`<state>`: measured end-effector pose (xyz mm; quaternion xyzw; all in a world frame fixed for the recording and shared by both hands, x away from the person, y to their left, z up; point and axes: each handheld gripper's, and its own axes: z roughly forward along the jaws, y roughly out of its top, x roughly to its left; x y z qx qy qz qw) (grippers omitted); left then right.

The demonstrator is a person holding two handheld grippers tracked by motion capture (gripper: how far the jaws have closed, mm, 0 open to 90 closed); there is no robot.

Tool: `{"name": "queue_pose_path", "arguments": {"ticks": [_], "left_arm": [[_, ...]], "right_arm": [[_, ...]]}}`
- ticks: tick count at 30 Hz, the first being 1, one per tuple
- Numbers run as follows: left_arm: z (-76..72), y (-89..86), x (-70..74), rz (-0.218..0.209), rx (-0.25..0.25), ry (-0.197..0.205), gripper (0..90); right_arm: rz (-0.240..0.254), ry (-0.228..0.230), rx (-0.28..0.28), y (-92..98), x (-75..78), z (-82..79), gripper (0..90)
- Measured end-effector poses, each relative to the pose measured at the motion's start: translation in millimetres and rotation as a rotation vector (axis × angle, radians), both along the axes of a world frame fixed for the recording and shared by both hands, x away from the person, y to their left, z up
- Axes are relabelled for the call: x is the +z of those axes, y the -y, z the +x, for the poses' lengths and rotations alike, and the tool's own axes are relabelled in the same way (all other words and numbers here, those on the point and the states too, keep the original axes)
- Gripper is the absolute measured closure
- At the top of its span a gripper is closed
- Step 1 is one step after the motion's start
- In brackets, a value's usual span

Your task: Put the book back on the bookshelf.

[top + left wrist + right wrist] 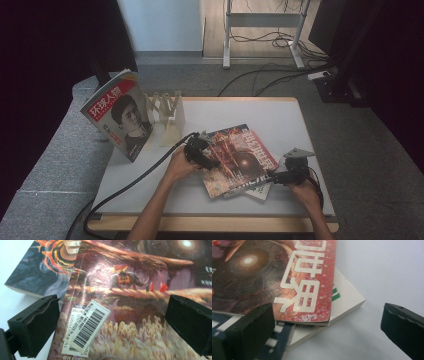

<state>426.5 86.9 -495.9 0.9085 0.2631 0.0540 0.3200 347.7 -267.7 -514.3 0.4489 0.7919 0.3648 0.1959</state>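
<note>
Two grippers flank the top magazine, which lies on a small stack on the tabletop. We keep left gripper and right gripper jaws wide. It looks thin, floppy, glossy; grip near the spine.

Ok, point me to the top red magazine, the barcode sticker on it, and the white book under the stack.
top red magazine (240,155), high view, middle of its cover.
barcode sticker (88,326), left gripper view, centre of the white label.
white book (347,302), right gripper view, bare white corner jutting out beneath the magazine.
</note>
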Motion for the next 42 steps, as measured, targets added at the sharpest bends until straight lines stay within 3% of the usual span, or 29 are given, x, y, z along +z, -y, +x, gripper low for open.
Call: {"name": "queue_pose_path", "arguments": {"ticks": [25,33,42], "left_arm": [[-46.8,-16.6,-2.4,-0.036,0.018,0.010,3.2],[-64.5,-15.0,-2.1,-0.035,-0.014,0.006,3.7],[-85.9,-17.6,-2.7,-0.065,-0.048,-0.005,4.6]], "right_arm": [[-0.027,-0.008,-0.095,1.2,2.0,56.2,0.0],[-0.031,-0.006,-0.120,-0.5,1.4,71.9,1.9],[-0.025,-0.004,-0.129,-7.7,1.1,86.8,5.4]]}}
